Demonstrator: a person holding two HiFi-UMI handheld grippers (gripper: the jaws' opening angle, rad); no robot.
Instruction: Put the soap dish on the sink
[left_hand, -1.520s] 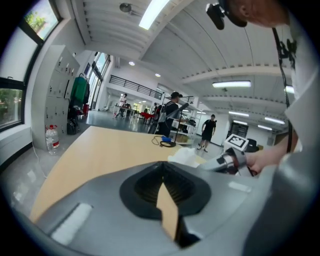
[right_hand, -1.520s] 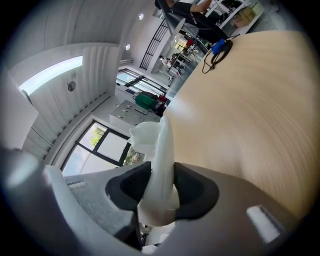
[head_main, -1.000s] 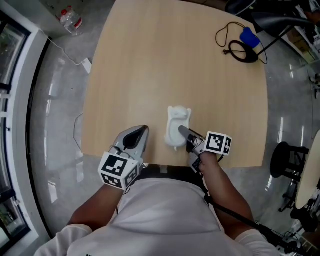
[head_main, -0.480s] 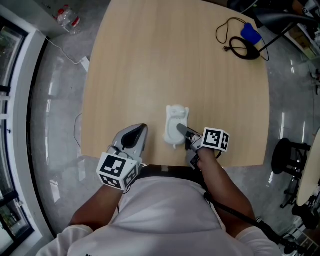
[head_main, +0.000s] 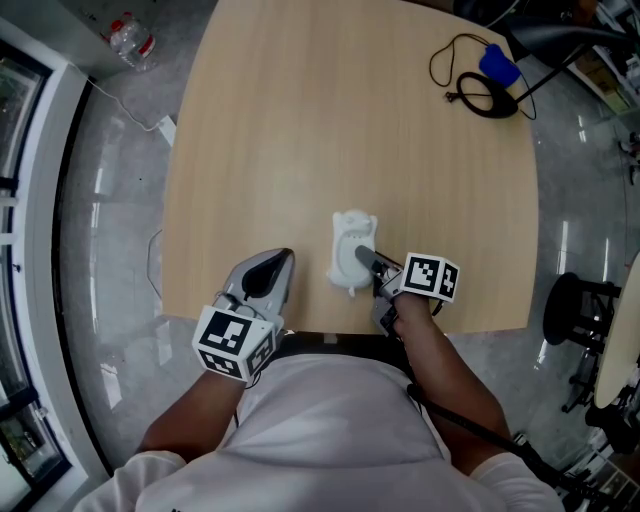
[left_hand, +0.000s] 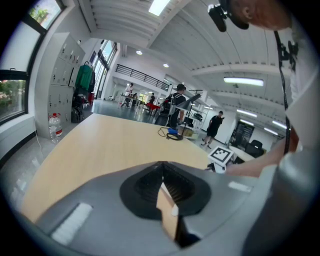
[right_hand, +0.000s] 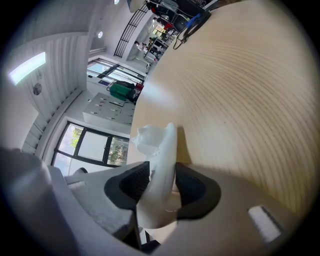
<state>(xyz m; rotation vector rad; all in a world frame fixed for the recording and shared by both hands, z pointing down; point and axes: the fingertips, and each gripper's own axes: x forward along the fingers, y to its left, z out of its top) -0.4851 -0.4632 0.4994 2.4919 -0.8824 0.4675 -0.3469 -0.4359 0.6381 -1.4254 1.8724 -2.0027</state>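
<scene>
A white soap dish (head_main: 349, 250) with a moulded animal shape at its far end lies on the light wooden table (head_main: 350, 120), close to the near edge. My right gripper (head_main: 366, 263) reaches onto it from the near right. In the right gripper view the dish's raised rim (right_hand: 161, 145) stands between the dark pads (right_hand: 196, 189); the jaws are opening and the right pad shows a gap. My left gripper (head_main: 280, 262) rests at the table's near edge, left of the dish and apart from it, with its jaws shut (left_hand: 162, 172) on nothing. No sink is in view.
A black cable coil with a blue object (head_main: 487, 85) lies at the table's far right corner. A water bottle (head_main: 131, 38) stands on the floor at the far left, a black stool (head_main: 573, 308) at the right. People stand far off in the hall in the left gripper view.
Hardly anything differs: the right gripper has tilted slightly at the dish. The dish and the left gripper stay where they were.
</scene>
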